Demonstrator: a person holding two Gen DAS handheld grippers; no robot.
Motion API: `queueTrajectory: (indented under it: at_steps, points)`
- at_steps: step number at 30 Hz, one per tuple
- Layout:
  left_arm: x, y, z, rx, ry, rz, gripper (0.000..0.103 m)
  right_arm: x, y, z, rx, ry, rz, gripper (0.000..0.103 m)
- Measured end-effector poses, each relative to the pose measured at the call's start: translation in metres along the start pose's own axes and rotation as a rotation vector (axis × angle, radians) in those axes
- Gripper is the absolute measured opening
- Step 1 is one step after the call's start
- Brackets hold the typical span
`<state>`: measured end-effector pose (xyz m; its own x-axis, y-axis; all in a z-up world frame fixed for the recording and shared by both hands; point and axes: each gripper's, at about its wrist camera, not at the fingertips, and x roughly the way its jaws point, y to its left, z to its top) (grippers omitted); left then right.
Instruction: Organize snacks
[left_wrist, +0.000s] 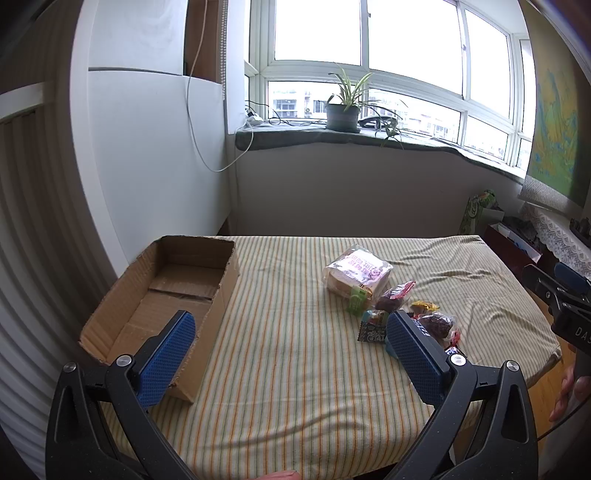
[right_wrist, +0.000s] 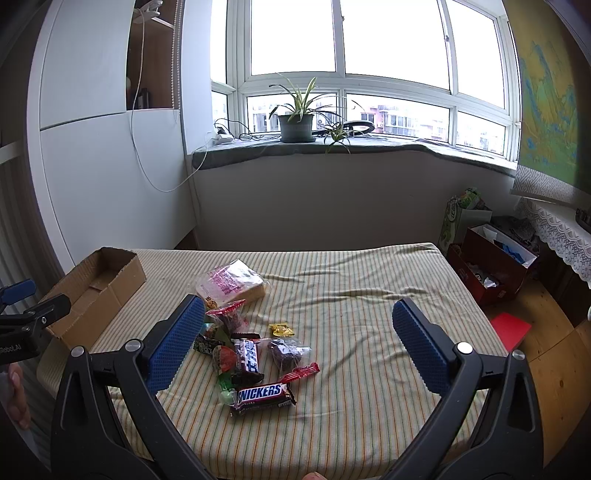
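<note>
Both the left gripper (left_wrist: 290, 341) and the right gripper (right_wrist: 299, 330) hover with jaws spread wide and empty above the striped tablecloth (right_wrist: 369, 295), where the snacks (right_wrist: 255, 354) lie heaped mid-table, well apart from the open cardboard box (left_wrist: 162, 291) at the left edge

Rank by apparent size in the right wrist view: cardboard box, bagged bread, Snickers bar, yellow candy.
1. cardboard box
2. bagged bread
3. Snickers bar, though it lies nearer the camera than the bread, so the gap between them is unsure
4. yellow candy
</note>
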<state>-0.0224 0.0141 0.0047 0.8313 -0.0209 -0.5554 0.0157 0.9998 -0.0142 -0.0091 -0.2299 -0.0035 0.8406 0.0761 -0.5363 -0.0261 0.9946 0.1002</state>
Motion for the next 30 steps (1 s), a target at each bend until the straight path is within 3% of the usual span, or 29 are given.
queueTrajectory:
  at_steps: [30]
  points:
    - [0.0022, -0.0001, 0.0015, 0.002, 0.009, -0.003, 0.103, 0.0003, -0.0008, -0.0006, -0.005, 0.003, 0.000, 0.103]
